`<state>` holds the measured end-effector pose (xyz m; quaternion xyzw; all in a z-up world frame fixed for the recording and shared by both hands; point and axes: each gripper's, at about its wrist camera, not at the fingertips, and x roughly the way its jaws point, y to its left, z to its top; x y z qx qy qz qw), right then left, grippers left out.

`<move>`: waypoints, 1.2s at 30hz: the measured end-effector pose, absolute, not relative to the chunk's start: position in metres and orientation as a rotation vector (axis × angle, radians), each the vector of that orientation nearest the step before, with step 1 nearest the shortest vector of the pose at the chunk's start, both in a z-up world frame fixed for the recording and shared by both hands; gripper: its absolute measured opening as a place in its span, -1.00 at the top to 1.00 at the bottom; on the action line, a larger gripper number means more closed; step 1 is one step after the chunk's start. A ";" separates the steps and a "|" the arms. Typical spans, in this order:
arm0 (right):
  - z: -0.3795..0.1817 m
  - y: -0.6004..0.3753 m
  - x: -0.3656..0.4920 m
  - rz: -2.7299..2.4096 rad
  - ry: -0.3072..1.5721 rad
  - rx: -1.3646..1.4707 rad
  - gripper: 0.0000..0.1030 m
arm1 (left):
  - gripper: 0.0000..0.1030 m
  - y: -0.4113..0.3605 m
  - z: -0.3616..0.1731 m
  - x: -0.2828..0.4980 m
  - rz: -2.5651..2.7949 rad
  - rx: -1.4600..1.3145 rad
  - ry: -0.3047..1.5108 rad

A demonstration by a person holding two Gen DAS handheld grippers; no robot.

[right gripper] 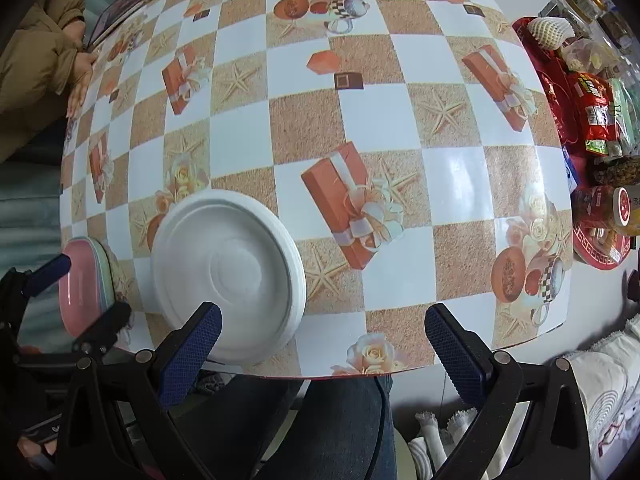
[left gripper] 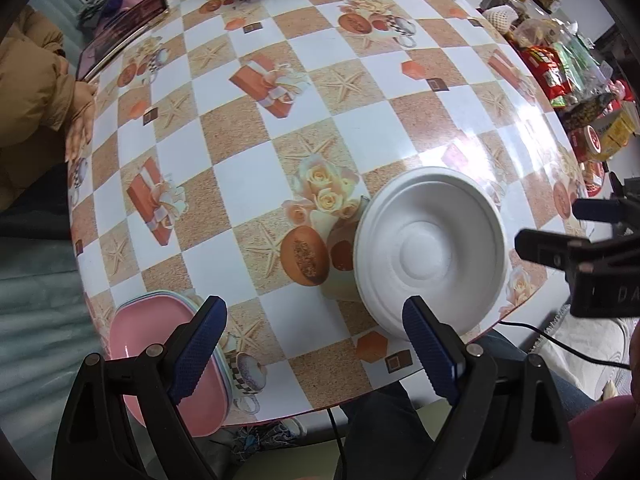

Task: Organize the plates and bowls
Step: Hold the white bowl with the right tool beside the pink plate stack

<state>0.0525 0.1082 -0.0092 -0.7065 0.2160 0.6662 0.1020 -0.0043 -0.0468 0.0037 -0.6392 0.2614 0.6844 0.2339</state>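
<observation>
Left wrist view, both tongs [left gripper: 314, 344] apart, white plate [left gripper: 430, 252] just ahead, untouched.

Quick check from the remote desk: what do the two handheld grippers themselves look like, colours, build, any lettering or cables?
Both match: the left gripper and the right gripper have black plastic frames with silver pivot rivets and dark blue, cross-hatch textured finger pads. Seen from the left wrist view, the right gripper's body carries partial pale lettering. A thin black cable trails beneath it.

We see bright, even daylight; glare streaks the glossy tablecloth [left gripper: 516, 136] at right. Both fisheye views bend strongly, with dark, softly blurred corners.
</observation>
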 end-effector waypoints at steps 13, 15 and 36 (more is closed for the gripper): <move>-0.015 0.103 0.055 1.945 0.636 -2.128 -0.99 | -0.78 -0.046 0.003 -0.002 1.892 -1.754 0.737; -0.015 0.102 0.056 1.937 0.644 -2.126 -0.99 | -0.78 -0.045 0.003 -0.002 1.890 -1.755 0.737; -0.021 0.098 0.053 1.913 0.638 -2.153 -0.99 | -0.78 -0.045 -0.002 -0.003 1.871 -1.766 0.747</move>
